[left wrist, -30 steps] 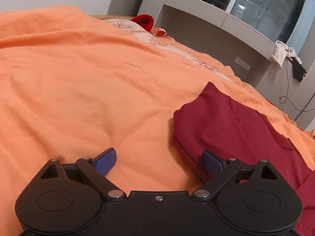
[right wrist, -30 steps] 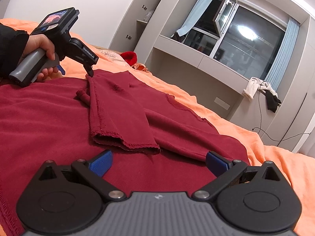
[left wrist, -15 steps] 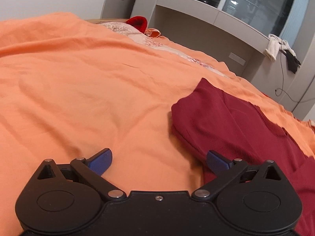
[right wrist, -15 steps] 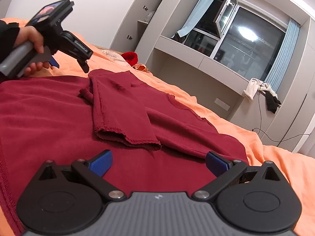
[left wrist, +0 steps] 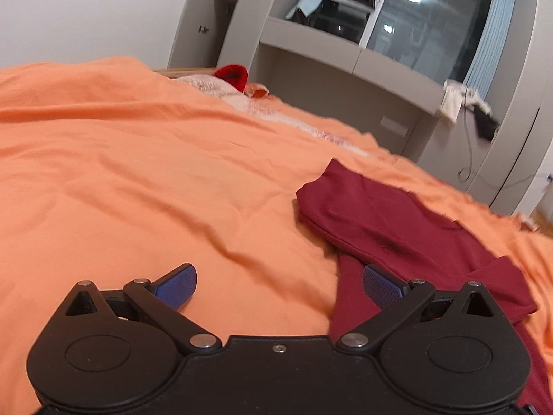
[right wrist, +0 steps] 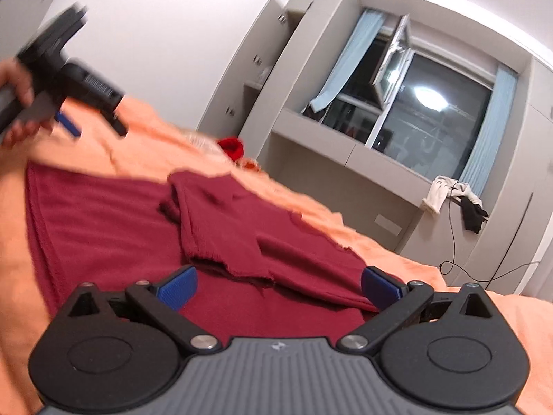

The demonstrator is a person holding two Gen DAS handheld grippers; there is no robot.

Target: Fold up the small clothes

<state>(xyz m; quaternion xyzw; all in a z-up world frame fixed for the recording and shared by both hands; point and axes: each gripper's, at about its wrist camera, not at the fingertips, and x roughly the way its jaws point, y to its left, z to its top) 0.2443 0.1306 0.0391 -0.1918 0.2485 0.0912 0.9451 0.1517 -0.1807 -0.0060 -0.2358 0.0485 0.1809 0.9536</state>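
**Left wrist view first: maroon garment on the orange bed, both grippers spread and empty**

Left wrist view: the left gripper (left wrist: 279, 283) hangs above the orange bedsheet (left wrist: 138, 180) with its blue fingers (left wrist: 176, 285) released, wide apart, nothing between them. The maroon garment (left wrist: 397, 221) lies flat on the sheet, its near left edge running under the right-hand finger. Its long axis runs from that finger away toward the grey wall unit (left wrist: 345, 79), ending in a folded corner. Left of the garment the sheet is a broad wrinkled stretch of open room. Beyond the garment, at the bed's far edge, sit a red item (left wrist: 232, 75) and pale patterned fabric (left wrist: 221, 88).

Right wrist view: the right gripper (right wrist: 278, 285) hovers over the garment (right wrist: 103, 221), fingers (right wrist: 177, 287) also released and holding nothing. A sleeve (right wrist: 221, 228) lies folded across the garment's body, its frayed cuff just ahead of the fingers, pointing at them. The garment's left hem runs along bare sheet (right wrist: 13, 276). Up left of the garment, the blurred left gripper (right wrist: 98, 119) is raised clear of the cloth in the person's hand (right wrist: 19, 103).
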